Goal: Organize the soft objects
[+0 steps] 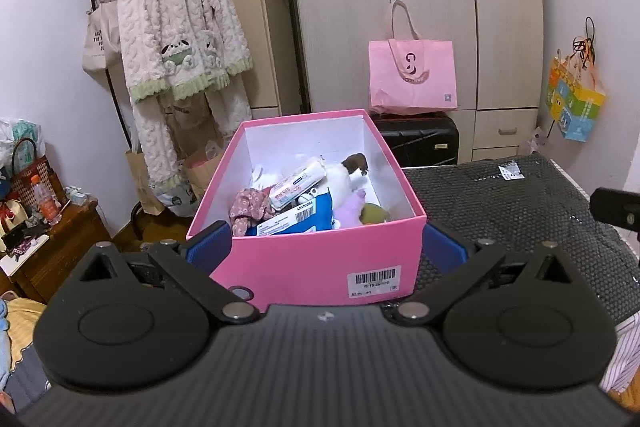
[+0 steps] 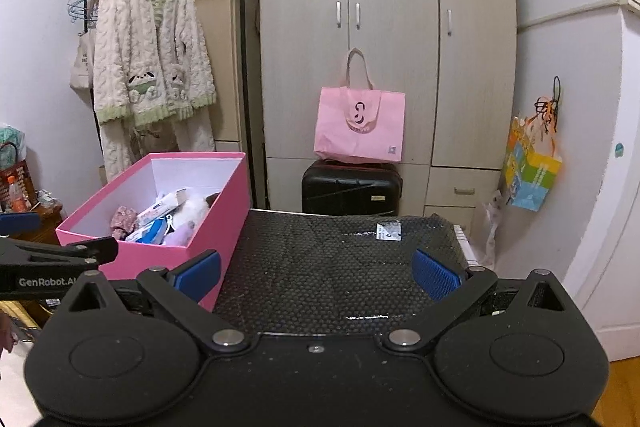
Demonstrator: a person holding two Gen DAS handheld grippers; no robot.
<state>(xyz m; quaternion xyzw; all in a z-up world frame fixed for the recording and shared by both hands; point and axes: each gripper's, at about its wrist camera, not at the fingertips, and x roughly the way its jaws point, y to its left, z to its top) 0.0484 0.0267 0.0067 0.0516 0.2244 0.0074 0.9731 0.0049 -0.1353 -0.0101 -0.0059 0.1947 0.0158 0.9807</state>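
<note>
**Soft things sitting in the pink box, both grippers spread and empty**

The pink box point(image 1: 316, 259) is standing open on the black mesh-textured surface point(image 1: 500, 203), at that surface's left edge. Inside the box, a white plush toy with a dark brown ear point(image 1: 352, 167) is lying toward the far right corner, a lilac plush piece point(image 1: 350, 211) is resting in front of it, a floral fabric bundle point(image 1: 250, 207) is sitting at the near left, and a rolled white pack point(image 1: 296, 185) is lying across a blue-and-white packet point(image 1: 296, 221) in the middle.

The left gripper point(image 1: 326, 247) is facing the box's near wall, its blue pads wide apart, one just beside each near corner, gripping nothing. The right gripper point(image 2: 318, 273) is hovering to the right of the box over bare mesh, jaws likewise spread and holding nothing.

Behind the box, a fluffy white robe point(image 1: 180, 31) is hanging on a rack, and a pink tote bag point(image 1: 412, 75) is sitting on a black suitcase point(image 1: 420, 139) against the wardrobe.

The risk I am judging: the box is standing at the surface's left edge, so a forward nudge or an uneven squeeze from the left pads could be pushing it off or tipping it. Reaching in, a pad could also be snagging the packet instead of a plush.
</note>
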